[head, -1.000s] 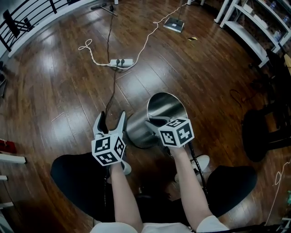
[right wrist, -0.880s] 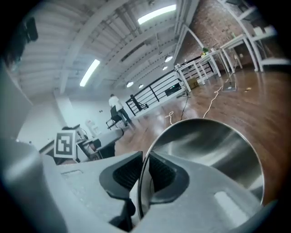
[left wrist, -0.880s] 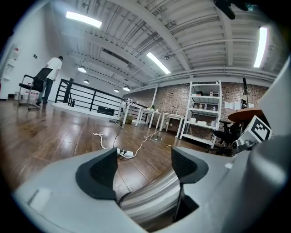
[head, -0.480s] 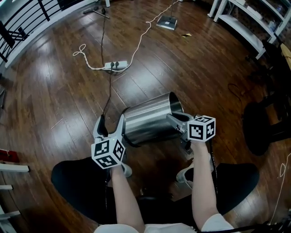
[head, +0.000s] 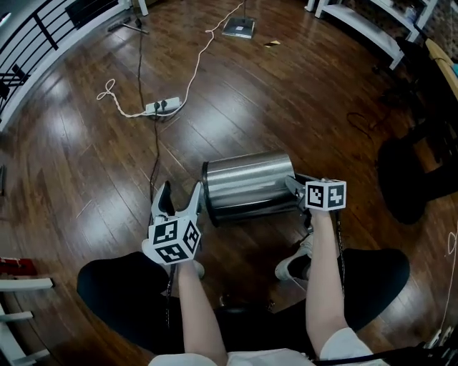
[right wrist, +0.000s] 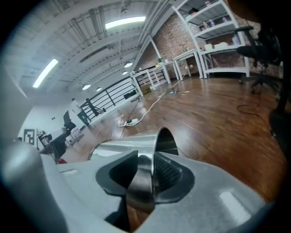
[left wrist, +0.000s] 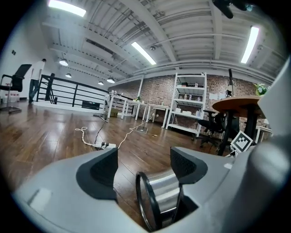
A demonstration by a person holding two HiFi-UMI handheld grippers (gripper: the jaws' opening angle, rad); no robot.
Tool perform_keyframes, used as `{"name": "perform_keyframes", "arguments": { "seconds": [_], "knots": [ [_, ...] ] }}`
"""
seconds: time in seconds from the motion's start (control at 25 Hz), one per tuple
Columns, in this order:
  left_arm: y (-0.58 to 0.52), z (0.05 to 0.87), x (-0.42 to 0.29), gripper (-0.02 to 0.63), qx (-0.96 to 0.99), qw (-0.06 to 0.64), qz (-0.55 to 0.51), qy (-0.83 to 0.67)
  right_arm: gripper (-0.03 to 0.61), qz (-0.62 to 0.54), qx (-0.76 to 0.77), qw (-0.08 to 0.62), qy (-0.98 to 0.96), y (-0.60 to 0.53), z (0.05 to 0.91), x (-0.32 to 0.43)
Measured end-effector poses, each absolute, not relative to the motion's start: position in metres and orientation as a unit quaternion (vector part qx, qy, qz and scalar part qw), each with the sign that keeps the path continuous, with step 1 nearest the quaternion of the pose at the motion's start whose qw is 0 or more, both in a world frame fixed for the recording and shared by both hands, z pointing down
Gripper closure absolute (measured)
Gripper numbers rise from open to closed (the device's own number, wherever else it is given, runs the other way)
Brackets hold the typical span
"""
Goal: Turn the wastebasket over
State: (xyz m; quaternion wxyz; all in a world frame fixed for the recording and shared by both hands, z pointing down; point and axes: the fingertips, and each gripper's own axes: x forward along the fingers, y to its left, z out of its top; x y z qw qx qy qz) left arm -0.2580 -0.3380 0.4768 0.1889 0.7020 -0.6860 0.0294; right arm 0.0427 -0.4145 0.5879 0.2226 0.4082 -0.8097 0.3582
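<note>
The shiny steel wastebasket lies on its side on the wood floor, black base ring to the left, open mouth to the right. My right gripper is at the mouth. Its jaws are opening, and the thin rim still stands between the pads, with a gap at the left pad. The basket's body stretches away beyond it. My left gripper is open, just left of the base end and holding nothing. In the left gripper view the black-ringed base shows low between the wide pads.
A power strip with trailing cables lies on the floor beyond the basket. A flat device sits further off. White shelving and a black chair base stand to the right. A railing runs at far left. My shoe is below the basket.
The wastebasket has tipped from a slant onto its side. My right gripper swung right and down with the rim. The left gripper drifted a little toward the base end.
</note>
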Motion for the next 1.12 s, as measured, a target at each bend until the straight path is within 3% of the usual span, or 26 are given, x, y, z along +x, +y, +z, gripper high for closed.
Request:
{"name": "perform_keyframes", "arguments": {
  "seconds": [0.36, 0.48, 0.72, 0.88, 1.04, 1.12],
  "knots": [
    [-0.333, 0.509, -0.238, 0.232, 0.708, 0.216, 0.061, -0.670, 0.469, 0.323, 0.464, 0.221, -0.795, -0.414, 0.615, 0.079],
    [-0.331, 0.527, -0.224, 0.310, 0.716, 0.242, 0.070, -0.651, 0.469, 0.305, 0.469, 0.224, -0.798, -0.410, 0.611, 0.081],
    [-0.333, 0.571, -0.199, 0.323, 0.718, 0.317, 0.089, -0.613, 0.469, 0.295, 0.464, 0.209, -0.808, -0.403, 0.593, 0.088],
    [-0.341, 0.594, -0.196, 0.345, 0.712, 0.333, 0.106, -0.609, 0.469, 0.279, 0.466, 0.221, -0.810, -0.403, 0.594, 0.091],
    [-0.345, 0.599, -0.197, 0.481, 0.699, 0.345, 0.067, -0.623, 0.469, 0.292, 0.451, 0.232, -0.811, -0.398, 0.606, 0.083],
    [-0.347, 0.601, -0.194, 0.503, 0.701, 0.350, 0.061, -0.618, 0.469, 0.296, 0.449, 0.238, -0.809, -0.395, 0.609, 0.082]
  ]
}}
